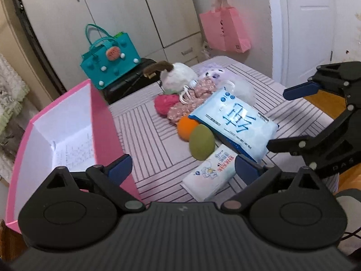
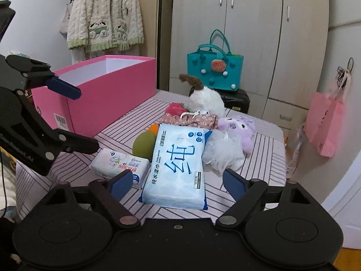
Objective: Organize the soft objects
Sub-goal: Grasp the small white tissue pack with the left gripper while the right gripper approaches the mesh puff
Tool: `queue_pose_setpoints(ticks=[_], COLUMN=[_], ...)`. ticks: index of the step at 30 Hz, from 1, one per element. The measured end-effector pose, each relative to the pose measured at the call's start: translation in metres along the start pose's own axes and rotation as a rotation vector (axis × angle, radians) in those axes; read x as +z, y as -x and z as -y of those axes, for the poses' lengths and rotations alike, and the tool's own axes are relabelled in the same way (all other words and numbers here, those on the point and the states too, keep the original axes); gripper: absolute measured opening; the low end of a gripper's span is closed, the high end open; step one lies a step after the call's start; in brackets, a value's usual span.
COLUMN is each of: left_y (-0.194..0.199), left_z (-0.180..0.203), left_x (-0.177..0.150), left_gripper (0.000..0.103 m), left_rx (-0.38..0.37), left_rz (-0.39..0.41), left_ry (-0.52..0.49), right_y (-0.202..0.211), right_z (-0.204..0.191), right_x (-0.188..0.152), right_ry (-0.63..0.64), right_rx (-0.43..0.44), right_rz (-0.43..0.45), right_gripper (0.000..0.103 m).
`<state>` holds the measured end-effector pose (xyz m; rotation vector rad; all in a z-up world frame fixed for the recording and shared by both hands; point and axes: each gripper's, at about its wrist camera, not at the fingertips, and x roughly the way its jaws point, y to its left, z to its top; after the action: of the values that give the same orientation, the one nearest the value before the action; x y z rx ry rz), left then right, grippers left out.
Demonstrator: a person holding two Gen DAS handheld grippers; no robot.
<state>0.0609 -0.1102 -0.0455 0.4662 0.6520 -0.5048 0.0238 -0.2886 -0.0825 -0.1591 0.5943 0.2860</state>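
Soft things lie heaped on a striped table cloth [image 1: 153, 149]. They include a big blue wet-wipe pack [image 2: 178, 167], a small white tissue pack [image 1: 209, 176], a green egg-shaped sponge [image 1: 201, 143], an orange ball [image 1: 186, 126], a floral pouch [image 1: 191, 99], a red plush [image 1: 164, 103], a white plush [image 1: 180, 76], a purple plush [image 2: 239, 128] and a mesh puff [image 2: 223, 153]. My left gripper [image 1: 182, 169] is open just before the tissue pack. My right gripper [image 2: 178, 184] is open, its pads either side of the wipe pack's near end without touching it.
An open pink box [image 2: 108, 90] stands at the table's left side. Behind the table, a teal felt bag [image 1: 110, 56] sits on a black case [image 1: 130, 79] before a wardrobe. A pink paper bag [image 1: 225, 31] hangs near the door, and a fleece jacket [image 2: 106, 13] hangs at the left.
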Motion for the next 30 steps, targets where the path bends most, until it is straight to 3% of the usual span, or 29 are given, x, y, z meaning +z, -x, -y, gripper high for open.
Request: queue_pose_setpoints(ticks=[5, 10, 14, 19, 23, 30], left_y=[-0.017, -0.038, -0.05, -0.056, -0.055, -0.055], left_z=[-0.001, -0.005, -0.007, -0.014, -0.02, -0.024], left_x=[-0.002, -0.007, -0.01, -0.015, -0.02, -0.028], left_gripper=[0.093, 0.089, 0.081, 0.074, 0.063, 0.05], left_rx=[-0.12, -0.205, -0.234, -0.256, -0.255, -0.251], left_rz=[-0.034, -0.09, -0.134, -0.167, -0.182, -0.185], left_ry=[0.005, 0.014, 0.006, 0.045, 0.084, 0.132], right_y=[-0.01, -0.019, -0.022, -0.023, -0.034, -0.05], right_z=[0.01, 0.016, 0.014, 0.006, -0.001, -0.013], right_x=[-0.002, -0.003, -0.001, 0.005, 0.01, 0.016], right_ry=[-0.031, -0.046, -0.034, -0.005, 0.018, 0.062], right_rx=[0.012, 0.037, 0.068, 0.201, 0.274, 0.331], right_rz=[-0.032, -0.046, -0.04, -0.033, -0.053, -0.09], right_gripper=[0.075, 0.073, 0.07, 0.059, 0.047, 0.046])
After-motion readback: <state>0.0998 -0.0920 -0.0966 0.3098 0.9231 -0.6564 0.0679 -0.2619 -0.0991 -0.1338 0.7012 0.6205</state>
